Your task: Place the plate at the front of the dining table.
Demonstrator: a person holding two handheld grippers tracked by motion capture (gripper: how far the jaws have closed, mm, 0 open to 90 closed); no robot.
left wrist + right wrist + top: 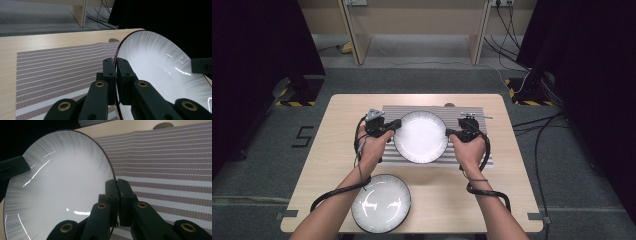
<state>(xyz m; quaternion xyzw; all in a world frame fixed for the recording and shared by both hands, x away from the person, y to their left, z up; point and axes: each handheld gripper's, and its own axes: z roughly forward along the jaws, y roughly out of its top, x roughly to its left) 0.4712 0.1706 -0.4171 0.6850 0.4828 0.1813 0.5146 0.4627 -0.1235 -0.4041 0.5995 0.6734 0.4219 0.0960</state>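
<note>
Plate in hand: a white plate [420, 136] with a thin dark rim, over the striped mat [472, 150] in the middle of the bench [512, 200]; in the gripper views it looks tilted, one side raised off the mat.
Material, by my judgement: glazed ceramic, stiff and smooth, so it is slippery under hard pads and it can chip or break if it drops.
Weight, by my judgement: moderate, enough to swing if only one side is held.
Where to hold: on the rim, at two opposite sides, as it is now.
Left tongs [396, 125]: clenched on the left rim of the plate, the edge pinched between the jaws.
Right tongs [449, 133]: clenched on the right rim in the same way.
Care: keep both grips level with each other, because the rim is thin and the hold is shallow.
Second plate [381, 203]: flat at the near edge of the bench, well apart from the held one.
</note>
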